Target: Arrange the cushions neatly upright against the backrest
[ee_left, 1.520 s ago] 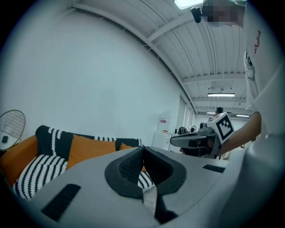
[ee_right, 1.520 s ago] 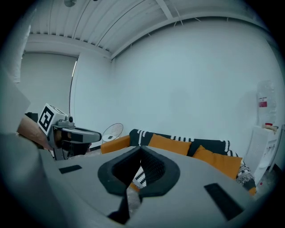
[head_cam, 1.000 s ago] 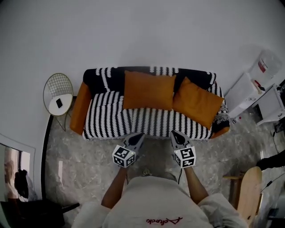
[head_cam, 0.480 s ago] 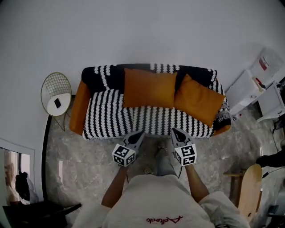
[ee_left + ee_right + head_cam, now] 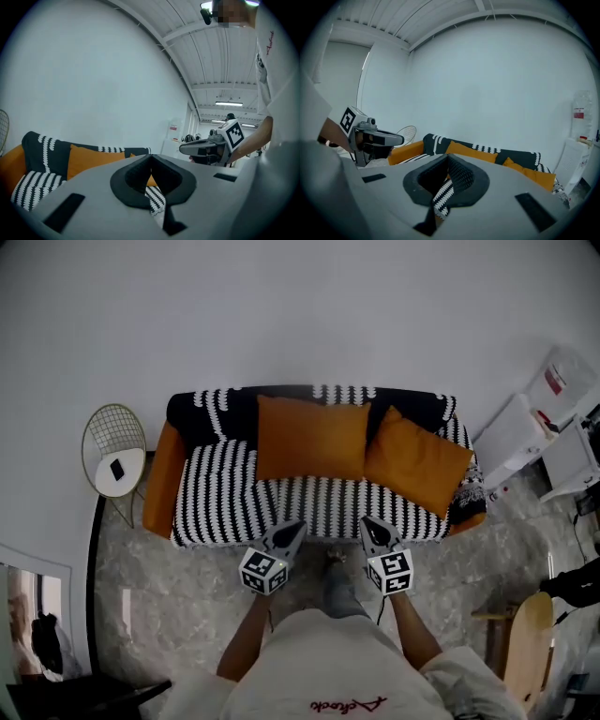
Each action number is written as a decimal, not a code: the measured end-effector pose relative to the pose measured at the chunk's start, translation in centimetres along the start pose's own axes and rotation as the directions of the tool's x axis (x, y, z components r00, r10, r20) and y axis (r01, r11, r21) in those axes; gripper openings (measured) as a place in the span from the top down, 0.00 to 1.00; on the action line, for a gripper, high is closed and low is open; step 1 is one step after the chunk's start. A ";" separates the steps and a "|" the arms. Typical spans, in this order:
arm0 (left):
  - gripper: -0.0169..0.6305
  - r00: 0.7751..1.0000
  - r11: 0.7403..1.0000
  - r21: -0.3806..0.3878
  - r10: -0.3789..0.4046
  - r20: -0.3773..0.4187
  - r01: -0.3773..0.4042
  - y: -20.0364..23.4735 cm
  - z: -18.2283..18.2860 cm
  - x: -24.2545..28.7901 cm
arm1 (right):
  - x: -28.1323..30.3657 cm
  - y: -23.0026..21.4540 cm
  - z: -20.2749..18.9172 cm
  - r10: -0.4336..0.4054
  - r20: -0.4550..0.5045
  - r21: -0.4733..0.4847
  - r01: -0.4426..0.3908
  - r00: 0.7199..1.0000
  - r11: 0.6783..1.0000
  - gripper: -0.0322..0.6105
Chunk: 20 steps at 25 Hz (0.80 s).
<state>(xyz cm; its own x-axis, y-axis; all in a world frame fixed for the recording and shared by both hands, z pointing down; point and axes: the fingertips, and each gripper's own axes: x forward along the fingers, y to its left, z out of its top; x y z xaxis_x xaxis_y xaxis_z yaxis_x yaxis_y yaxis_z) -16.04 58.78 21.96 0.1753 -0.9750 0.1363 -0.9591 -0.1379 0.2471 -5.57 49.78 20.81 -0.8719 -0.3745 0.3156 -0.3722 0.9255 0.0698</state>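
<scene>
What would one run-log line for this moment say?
stage: before sofa | left gripper: shut, empty | right gripper: shut, empty | left cushion: upright | right cushion: tilted

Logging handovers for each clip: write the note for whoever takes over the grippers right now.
Left gripper: shut, empty, held before the sofa's front edge.
Right gripper: the same, beside it.
Centre cushion stands square against the backrest; right cushion sits skewed, one corner up, at the sofa's right end.
Done: centre cushion looks placed.
Left: set the right cushion straight and upright against the backrest.
</scene>
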 end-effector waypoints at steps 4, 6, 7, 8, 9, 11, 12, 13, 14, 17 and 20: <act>0.93 1.000 1.000 0.005 0.016 -0.017 -0.016 2.0 0.3 2.1 | 2.6 -1.6 -0.9 0.016 -0.027 0.019 -0.016 1.000 1.000 0.90; 0.93 0.999 1.000 0.008 0.029 -0.023 -0.029 3.5 0.8 3.0 | 4.1 -2.5 -0.9 0.024 -0.031 0.030 -0.023 0.999 0.999 0.91; 0.93 0.999 0.999 0.010 0.037 -0.025 -0.037 4.3 1.1 3.5 | 5.0 -3.0 -0.8 0.029 -0.031 0.036 -0.028 0.999 0.999 0.91; 0.93 0.999 0.999 0.010 0.044 -0.027 -0.044 5.1 1.4 4.1 | 5.8 -3.6 -0.7 0.032 -0.031 0.042 -0.031 0.999 0.999 0.90; 0.93 0.998 0.999 0.010 0.049 -0.029 -0.049 5.7 1.7 4.7 | 6.6 -4.3 -0.6 0.034 -0.032 0.048 -0.033 0.999 0.998 0.91; 0.93 0.998 0.998 0.010 0.055 -0.032 -0.055 6.9 2.3 6.3 | 8.2 -5.7 -0.3 0.038 -0.031 0.060 -0.036 0.999 0.998 0.91; 0.93 0.998 0.998 0.010 0.059 -0.035 -0.058 7.5 2.6 7.0 | 9.0 -6.4 -0.2 0.041 -0.029 0.065 -0.039 0.999 0.997 0.91; 0.93 0.997 0.998 0.008 0.063 -0.039 -0.063 8.2 2.8 7.8 | 9.9 -7.1 0.0 0.046 -0.027 0.067 -0.044 0.999 0.997 0.90; 0.93 0.997 0.998 0.006 0.067 -0.041 -0.067 8.8 3.0 8.6 | 10.8 -7.8 0.3 0.050 -0.026 0.069 -0.048 0.998 0.996 0.91; 0.93 0.996 0.997 0.006 0.079 -0.047 -0.079 10.2 3.9 10.9 | 12.8 -9.9 0.9 0.063 -0.027 0.073 -0.061 0.998 0.995 0.90; 0.93 0.994 0.995 0.004 0.095 -0.054 -0.095 11.6 4.5 13.2 | 14.8 -12.2 1.1 0.076 -0.037 0.079 -0.073 0.996 0.994 0.91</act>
<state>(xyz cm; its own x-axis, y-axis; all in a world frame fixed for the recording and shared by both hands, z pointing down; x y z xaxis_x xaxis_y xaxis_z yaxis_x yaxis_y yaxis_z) -25.83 43.54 22.27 0.0952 -0.9728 0.2110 -0.9722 -0.0454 0.2296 -14.28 32.93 23.55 -0.8852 -0.3011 0.3545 -0.3321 0.9428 -0.0285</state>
